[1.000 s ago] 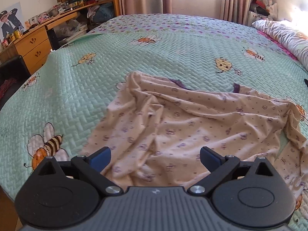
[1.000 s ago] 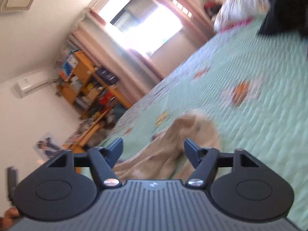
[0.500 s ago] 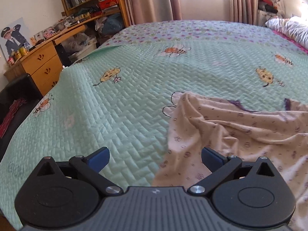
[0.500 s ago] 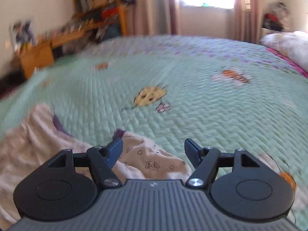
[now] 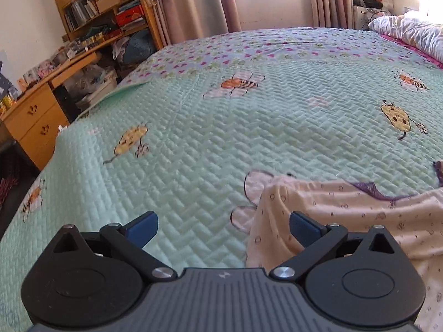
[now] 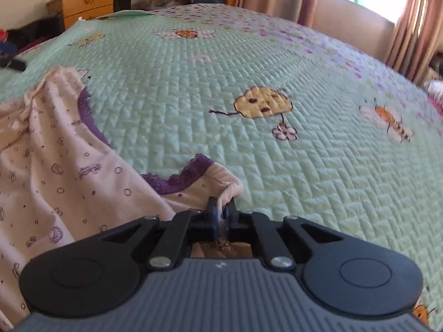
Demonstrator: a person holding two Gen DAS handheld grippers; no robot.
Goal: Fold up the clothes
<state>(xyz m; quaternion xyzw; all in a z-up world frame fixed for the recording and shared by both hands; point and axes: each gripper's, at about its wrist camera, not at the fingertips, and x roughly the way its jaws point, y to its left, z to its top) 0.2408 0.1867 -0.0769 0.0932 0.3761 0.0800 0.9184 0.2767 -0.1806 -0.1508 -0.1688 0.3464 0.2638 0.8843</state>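
Pale pink garment with small printed figures and purple lace trim, lying crumpled on the green quilted bedspread near the edge of the bed closest to the cameras. Right gripper: fingers pressed together, pinching a bunched corner of the garment just beside the lace trim. Left gripper: blue-padded fingers spread wide, holding nothing; its right finger sits over the garment's other rumpled end, its left finger over bare bedspread. The bedspread carries stitched bees and ladybirds, with a border of purple hearts at its far side. Beyond the bed: a wooden desk with drawers, bookshelves, pinkish curtains at a bright window, and a white duvet heaped at the far right.
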